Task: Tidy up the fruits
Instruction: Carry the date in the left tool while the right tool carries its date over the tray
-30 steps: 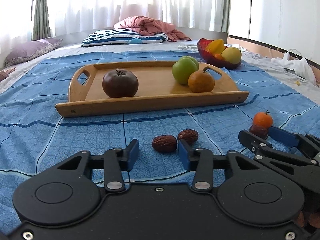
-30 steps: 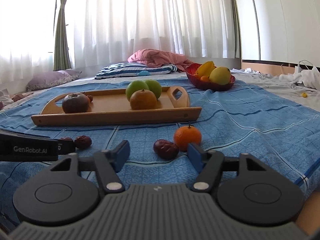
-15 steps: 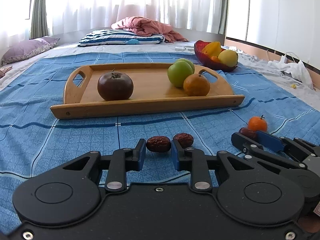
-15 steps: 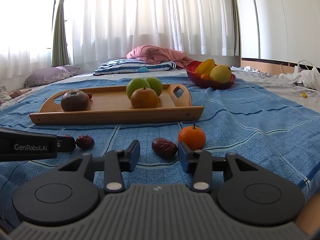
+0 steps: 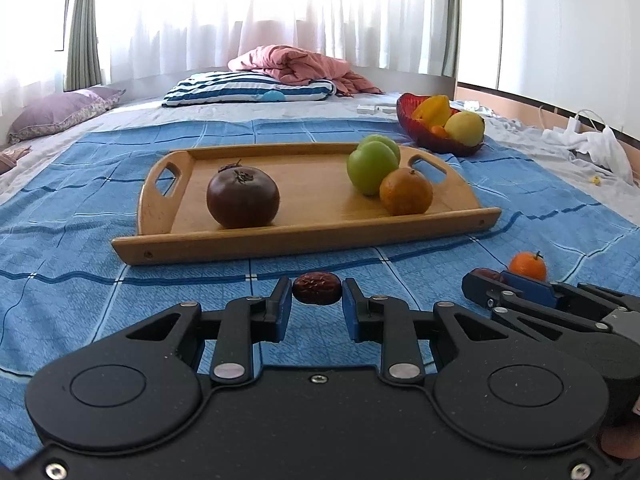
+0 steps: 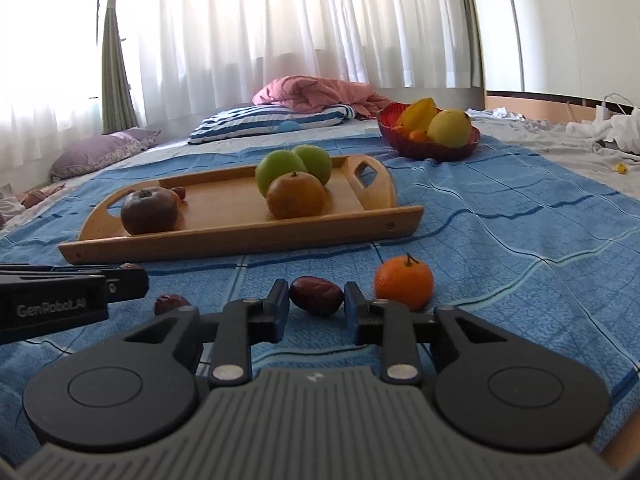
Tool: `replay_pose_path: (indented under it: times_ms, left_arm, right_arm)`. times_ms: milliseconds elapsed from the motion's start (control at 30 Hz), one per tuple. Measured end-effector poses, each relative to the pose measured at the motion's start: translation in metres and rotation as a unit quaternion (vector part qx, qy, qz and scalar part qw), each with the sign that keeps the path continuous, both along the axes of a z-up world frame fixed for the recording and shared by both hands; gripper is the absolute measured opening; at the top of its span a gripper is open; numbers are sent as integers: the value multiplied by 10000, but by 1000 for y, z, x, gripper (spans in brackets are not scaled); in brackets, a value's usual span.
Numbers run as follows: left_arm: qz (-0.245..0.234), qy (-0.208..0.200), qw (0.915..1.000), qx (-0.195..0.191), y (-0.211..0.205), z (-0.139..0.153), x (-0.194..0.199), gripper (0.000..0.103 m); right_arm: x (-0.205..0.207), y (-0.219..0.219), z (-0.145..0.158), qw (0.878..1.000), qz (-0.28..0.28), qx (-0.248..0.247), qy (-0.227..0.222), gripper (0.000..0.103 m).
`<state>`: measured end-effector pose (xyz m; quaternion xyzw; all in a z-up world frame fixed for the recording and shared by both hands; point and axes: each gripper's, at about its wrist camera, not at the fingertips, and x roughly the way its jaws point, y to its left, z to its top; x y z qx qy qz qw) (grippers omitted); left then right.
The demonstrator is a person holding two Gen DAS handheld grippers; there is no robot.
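Observation:
My left gripper (image 5: pixel 316 294) is shut on a red date (image 5: pixel 317 288) and holds it above the blue cloth. My right gripper (image 6: pixel 316 300) is shut on another red date (image 6: pixel 316 295) beside a small mandarin (image 6: pixel 404 287). A third date (image 6: pixel 170 303) lies on the cloth by the left gripper (image 6: pixel 120 280). The wooden tray (image 5: pixel 304 236) holds a dark tomato (image 5: pixel 242 197), two green apples (image 5: pixel 372 166) and an orange (image 5: pixel 406 192). The right gripper (image 5: pixel 492 284) shows at the right of the left wrist view, next to the mandarin (image 5: pixel 527 265).
A red bowl (image 5: pixel 424 136) with yellow fruit stands behind the tray at the right. A striped pillow (image 5: pixel 248 88) and pink blanket (image 5: pixel 296 66) lie at the back. A purple pillow (image 5: pixel 60 110) is far left, white cloth and cables (image 5: pixel 592 144) far right.
Both grippers closed from wide open onto a date each. The left gripper has lifted with its date; the second date beside it has dropped out of its view.

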<state>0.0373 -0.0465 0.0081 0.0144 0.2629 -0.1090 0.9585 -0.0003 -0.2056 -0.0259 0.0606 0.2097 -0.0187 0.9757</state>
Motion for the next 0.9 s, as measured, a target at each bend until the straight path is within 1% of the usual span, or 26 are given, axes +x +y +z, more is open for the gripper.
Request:
replay_pose_path:
  times_ms: [133,433,567,633,700,833,900]
  left_arm:
    - [69,-79,9999,1,5,6,6,26]
    - [177,-307,9994,-33,22,31,32,26]
    - [122,-244,9995,-176,31,41,48,26]
    - [111,-175,9993,-308,39,46,60,26]
    - [140,-112,9989,-423,48,52,72,26]
    - [207,3,9979,-619,63,65,98,26]
    - [152,63,9974,-700,68,72,111,26]
  right_arm:
    - [-1,5,7,9997,137,-114,-172,33]
    - [15,7,34,9982,293,-45,-528,33]
    - [26,7,46,9970,397,-62,-667,34]
    - [33,4,52,9965,455,18,-695,34]
    - [42,-2,59,9963,528,187,-653,34]
    - [62,-14,72,9961,584,323,-569,34]
    - [74,-22,80,9958,623,426,-509,34]
